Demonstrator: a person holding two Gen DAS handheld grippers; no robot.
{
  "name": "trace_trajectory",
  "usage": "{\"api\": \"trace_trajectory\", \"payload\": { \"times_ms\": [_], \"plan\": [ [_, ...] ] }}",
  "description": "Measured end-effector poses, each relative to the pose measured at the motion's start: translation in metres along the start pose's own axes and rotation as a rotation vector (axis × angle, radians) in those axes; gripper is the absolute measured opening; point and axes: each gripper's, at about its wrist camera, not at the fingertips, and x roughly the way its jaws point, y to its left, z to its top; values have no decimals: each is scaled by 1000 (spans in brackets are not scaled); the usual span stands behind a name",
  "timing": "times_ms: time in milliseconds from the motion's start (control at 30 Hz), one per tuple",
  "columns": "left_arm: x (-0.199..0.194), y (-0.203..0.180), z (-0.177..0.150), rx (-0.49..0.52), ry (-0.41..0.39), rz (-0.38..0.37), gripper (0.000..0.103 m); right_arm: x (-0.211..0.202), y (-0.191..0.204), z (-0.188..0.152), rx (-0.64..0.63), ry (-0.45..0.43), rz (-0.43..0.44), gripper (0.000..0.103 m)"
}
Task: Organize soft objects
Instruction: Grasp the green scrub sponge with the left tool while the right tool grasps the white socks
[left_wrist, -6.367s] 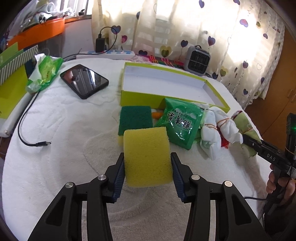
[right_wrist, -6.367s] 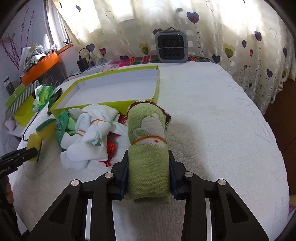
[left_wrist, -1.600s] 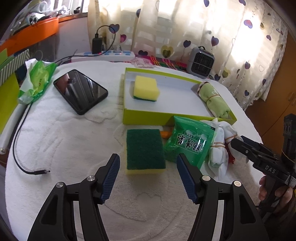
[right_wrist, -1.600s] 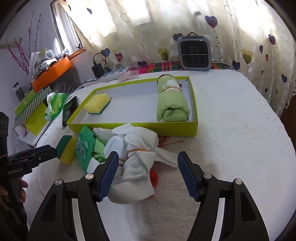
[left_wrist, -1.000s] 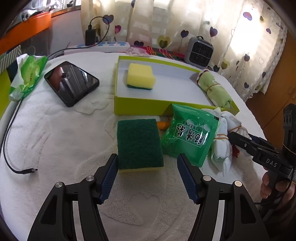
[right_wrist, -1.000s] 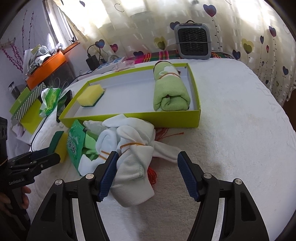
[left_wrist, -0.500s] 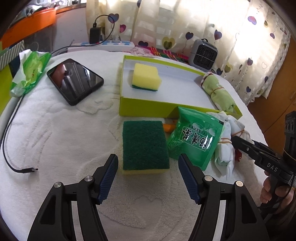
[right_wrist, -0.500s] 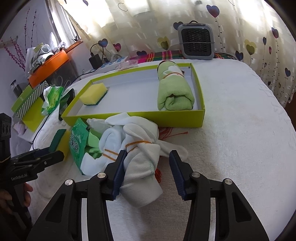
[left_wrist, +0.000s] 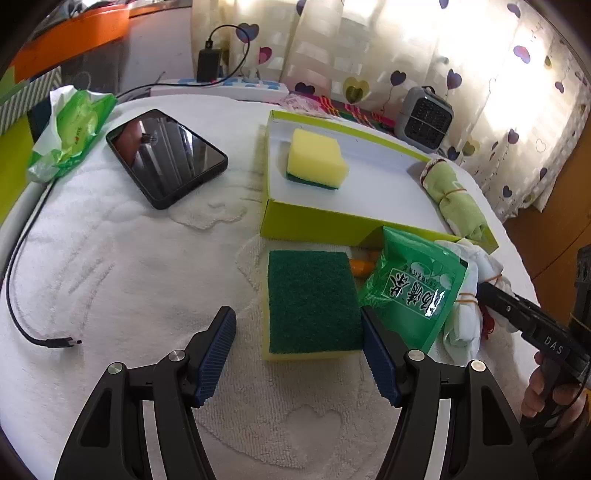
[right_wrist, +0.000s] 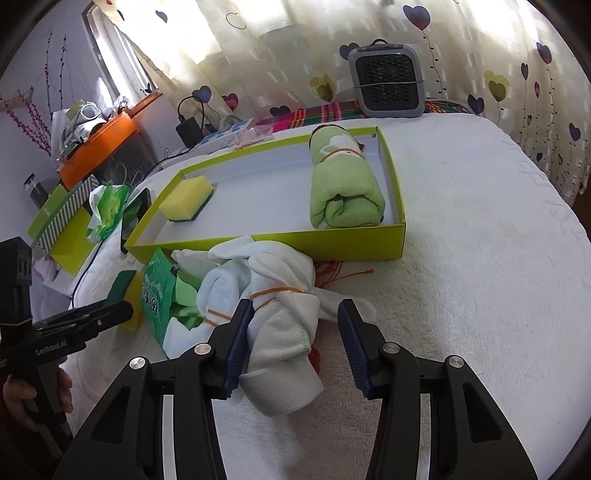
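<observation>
A sponge lying green side up rests on the white towel-covered table, between the fingers of my open left gripper; the right pad sits at its edge, the left pad stands clear. My right gripper is partly closed around a white cloth bundle tied with rubber bands. Its left pad touches the cloth and a gap shows at the right pad. The yellow-green box holds a yellow sponge and a rolled green towel. A green packet lies between sponge and bundle.
A black phone, a loose cable and a green tissue pack lie at the left. A small grey heater and a power strip stand behind the box. An orange item peeks from under the packet.
The yellow sponge and the green towel, held earlier, now lie in the box. Over the last second the right jaws narrowed around the white bundle; the left gripper barely shifted.
</observation>
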Motion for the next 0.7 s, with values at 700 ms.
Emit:
{"api": "trace_trajectory", "payload": {
  "times_ms": [700],
  "plan": [
    [-10,-8,-3,35,-28,6,47,-8,0,-1,-7,-30,-4,34]
  ]
}}
